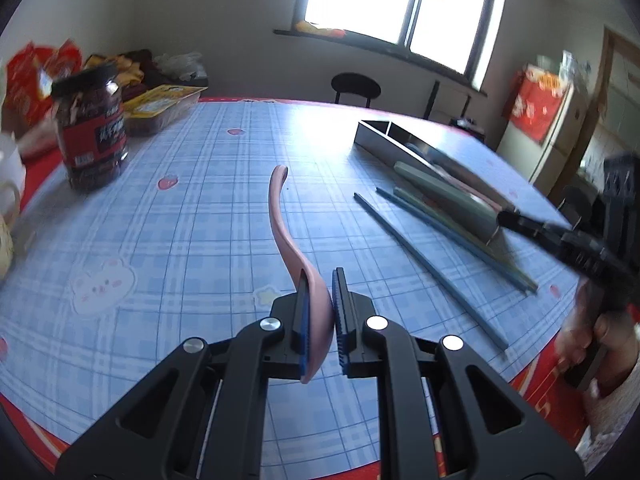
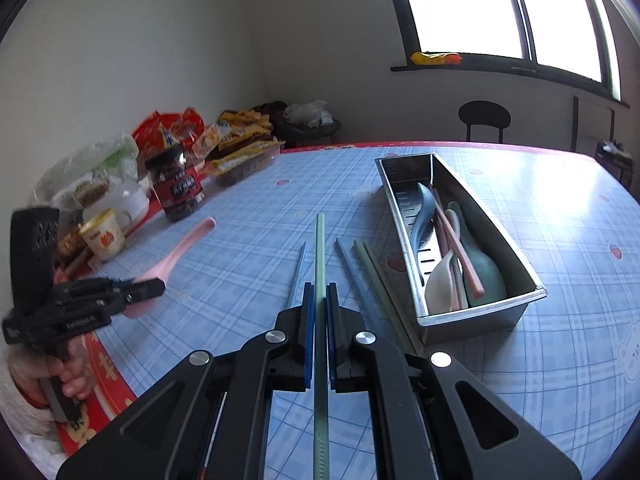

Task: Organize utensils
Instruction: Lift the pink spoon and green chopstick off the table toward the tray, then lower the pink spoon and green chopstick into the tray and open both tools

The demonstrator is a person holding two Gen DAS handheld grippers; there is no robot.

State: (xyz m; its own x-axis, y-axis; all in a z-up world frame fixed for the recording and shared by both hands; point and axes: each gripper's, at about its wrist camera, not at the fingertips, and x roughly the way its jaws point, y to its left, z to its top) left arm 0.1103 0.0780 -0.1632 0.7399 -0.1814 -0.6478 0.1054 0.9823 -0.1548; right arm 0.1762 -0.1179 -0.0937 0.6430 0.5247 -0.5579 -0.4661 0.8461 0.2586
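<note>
Here the left tool (image 1: 320,320) is clamped on the pink plastic spoon (image 1: 280,216), the right tool (image 2: 319,332) on a pale green chopstick (image 2: 320,248), both above the table (image 2: 248,216); each likely needs carrying to the steel tray (image 2: 480,320).

Your right gripper (image 2: 319,300) is clamping a green chopstick (image 2: 320,252); right of it the metal tray (image 2: 480,320) is holding spoons (image 2: 440,280), left the left gripper (image 2: 154,288) is gripping a pink spoon (image 2: 184,246).

Left claw (image 1: 320,280) clamped tight, right claw (image 2: 319,292) pinched closed, both angled downward, hand-held
</note>
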